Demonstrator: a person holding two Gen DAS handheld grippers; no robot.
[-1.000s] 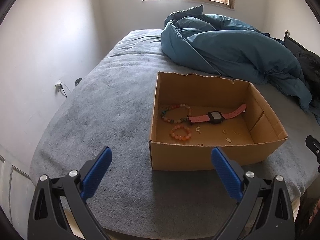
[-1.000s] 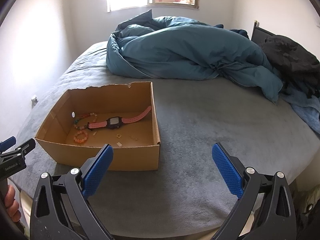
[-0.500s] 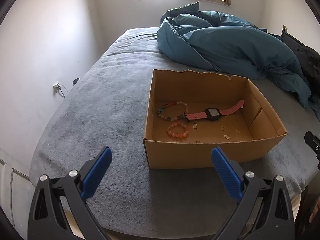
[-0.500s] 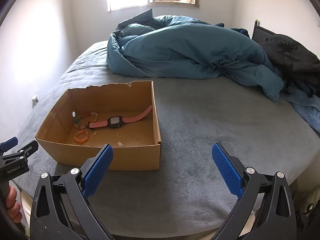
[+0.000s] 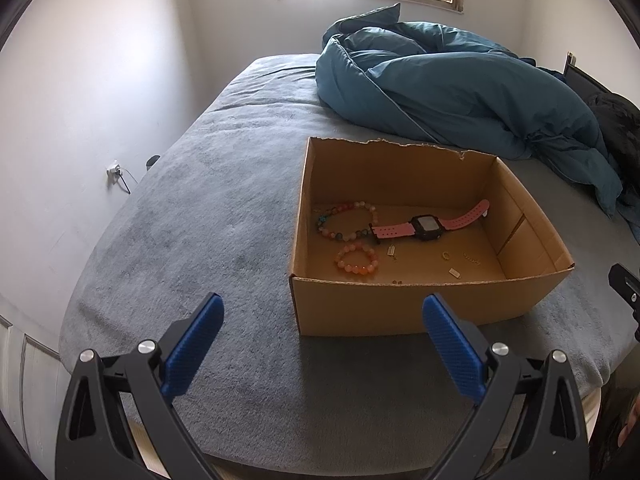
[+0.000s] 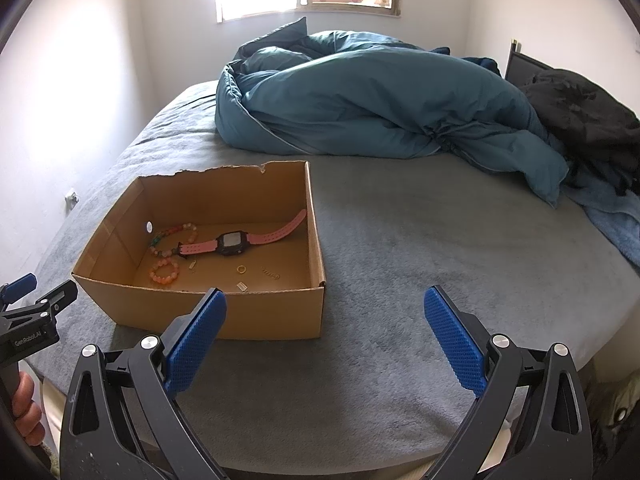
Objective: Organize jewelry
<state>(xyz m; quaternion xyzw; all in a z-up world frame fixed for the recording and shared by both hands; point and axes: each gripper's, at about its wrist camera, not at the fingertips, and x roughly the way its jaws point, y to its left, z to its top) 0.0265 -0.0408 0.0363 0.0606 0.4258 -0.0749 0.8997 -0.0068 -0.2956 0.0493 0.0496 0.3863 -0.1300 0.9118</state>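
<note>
A: Left wrist view first. What does the jewelry look like?

B: It all lies on the floor of an open cardboard box (image 5: 420, 308) that sits on the grey bed (image 5: 208, 240). A pink-strapped watch (image 5: 429, 227) with a dark square face lies flat, next to a multicoloured bead bracelet (image 5: 345, 222) at the left and a smaller orange bead bracelet (image 5: 357, 259) nearer the front wall. A gold ring (image 5: 445, 255) and a few tiny pieces lie loose to the right; these are too small to name.

A: Which way does the watch run?

B: Its long axis goes across the box, the right strap end rising toward the far right corner. The buckle end touches the multicoloured bracelet.

A: And the fingers?

B: The left gripper (image 5: 322, 320) has its blue fingers (image 5: 454, 350) spread wide with nothing between them, short of the box's front wall.

A: Now the right wrist view.

B: The box (image 6: 276, 312) sits to the left, the watch (image 6: 240, 242) again lying crosswise, its far strap tip leaning on the right wall. The right gripper (image 6: 325, 318) is spread wide and empty too, over bare bed (image 6: 440, 240). A rumpled teal duvet (image 6: 380, 108) lies behind.
</note>
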